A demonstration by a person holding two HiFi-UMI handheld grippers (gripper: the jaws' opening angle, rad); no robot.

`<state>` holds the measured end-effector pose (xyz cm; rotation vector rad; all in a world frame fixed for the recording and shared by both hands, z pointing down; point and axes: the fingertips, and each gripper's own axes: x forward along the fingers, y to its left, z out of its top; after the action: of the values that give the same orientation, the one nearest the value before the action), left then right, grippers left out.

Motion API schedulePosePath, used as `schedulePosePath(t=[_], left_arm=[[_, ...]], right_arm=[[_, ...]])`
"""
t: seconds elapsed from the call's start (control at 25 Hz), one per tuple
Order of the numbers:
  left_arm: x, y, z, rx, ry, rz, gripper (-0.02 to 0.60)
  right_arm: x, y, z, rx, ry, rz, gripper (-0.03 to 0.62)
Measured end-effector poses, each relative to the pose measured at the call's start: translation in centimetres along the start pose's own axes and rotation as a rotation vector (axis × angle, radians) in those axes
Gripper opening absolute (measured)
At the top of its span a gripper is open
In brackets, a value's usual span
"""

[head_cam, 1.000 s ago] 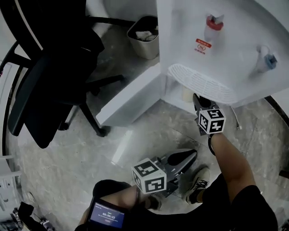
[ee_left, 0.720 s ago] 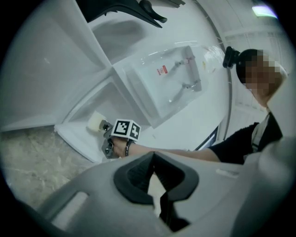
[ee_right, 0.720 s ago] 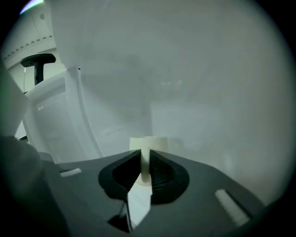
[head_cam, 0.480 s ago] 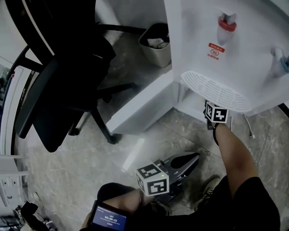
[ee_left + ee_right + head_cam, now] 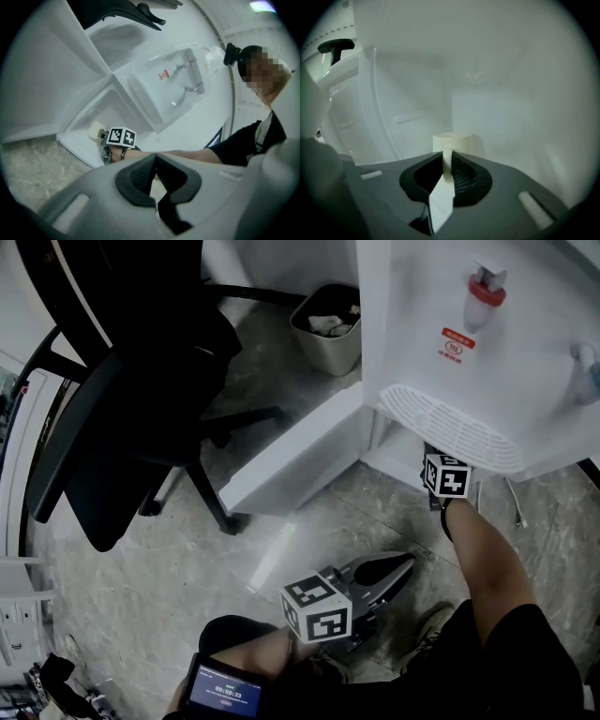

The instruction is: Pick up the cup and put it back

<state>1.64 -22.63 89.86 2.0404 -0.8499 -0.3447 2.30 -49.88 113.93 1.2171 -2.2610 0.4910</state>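
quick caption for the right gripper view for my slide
Right gripper, jaws slightly apart, lined up on a white cup inside the water dispenser's cabinet.

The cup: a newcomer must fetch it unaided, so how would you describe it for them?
Find the white water dispenser and look into its open bottom compartment, under the drip grille. The cup stands there alone, just ahead of the right gripper: small, plain and cream against all-white walls, the only loose thing inside.
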Motion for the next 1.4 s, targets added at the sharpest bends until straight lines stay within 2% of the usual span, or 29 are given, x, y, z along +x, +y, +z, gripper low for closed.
schedulePosePath(t=[0.2, 0.48, 0.6, 0.68, 0.76, 0.96, 1.24, 1.32, 1.4], left_arm=[[0.5, -0.6, -0.1, -0.006, 0.013, -0.032, 0.005], [-0.1, 1.3, 0.2, -0.031, 0.001, 0.019, 0.005], [-0.1, 1.5, 0.1, -0.024, 0.006, 0.022, 0.005], [-0.2, 1.7, 0.0, -0.025, 0.01, 0.025, 0.005], [-0.2, 1.9, -0.1, -0.026, 0.012, 0.029, 0.005], [0.2, 1.7, -0.3, -0.023, 0.027, 0.015, 0.005], [1.4, 1.9, -0.4, -0.022, 0.048, 0.003, 0.005], [1.6, 1.8, -0.5, -0.016, 0.058, -0.004, 0.005], [1.7, 1.8, -0.7, -0.016, 0.061, -0.002, 0.005]], right_arm=[[-0.4, 0.4, -0.4, -0.01, 0.007, -0.001, 0.055], [-0.2, 0.4, -1.6, -0.04, 0.062, 0.006, 0.058], [0.3, 0.5, -2.6, -0.051, 0.114, 0.018, 0.095], [0.4, 0.4, -2.7, -0.05, 0.113, 0.015, 0.087], [0.4, 0.4, -2.7, -0.041, 0.11, 0.024, 0.119], [-0.3, 1.5, -2.9, -0.074, 0.135, 0.089, 0.153], [-4.0, 1.9, -3.4, -0.125, 0.177, 0.054, 0.169], [-5.3, 1.6, -3.6, -0.108, 0.186, 0.022, 0.153], [-6.5, 2.1, -3.4, -0.095, 0.179, 0.046, 0.057]])
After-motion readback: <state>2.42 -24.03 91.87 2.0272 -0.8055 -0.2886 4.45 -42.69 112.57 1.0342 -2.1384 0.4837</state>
